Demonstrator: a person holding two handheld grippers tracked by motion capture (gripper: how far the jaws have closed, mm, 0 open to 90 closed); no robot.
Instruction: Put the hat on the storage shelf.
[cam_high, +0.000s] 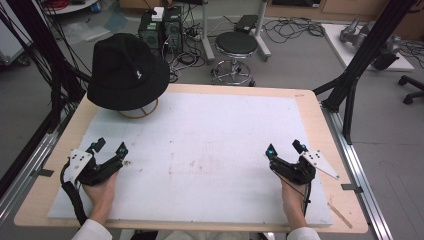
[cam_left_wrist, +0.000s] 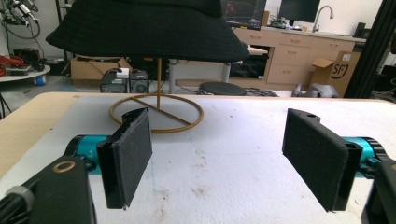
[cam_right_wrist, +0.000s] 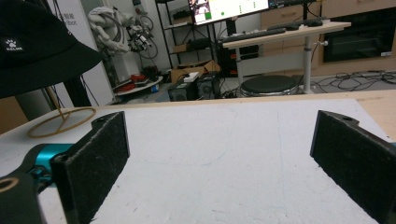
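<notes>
A black bucket hat rests on a thin gold wire stand at the table's far left; it also fills the top of the left gripper view and the upper left of the right gripper view. The stand's ring base lies just ahead of my left gripper. My left gripper sits open near the table's left front, nothing between its pads. My right gripper sits open at the right front, also holding nothing.
A white foam sheet covers most of the wooden table. Black frame struts rise at the right and left edges. A stool and computer cases stand on the floor beyond the far edge.
</notes>
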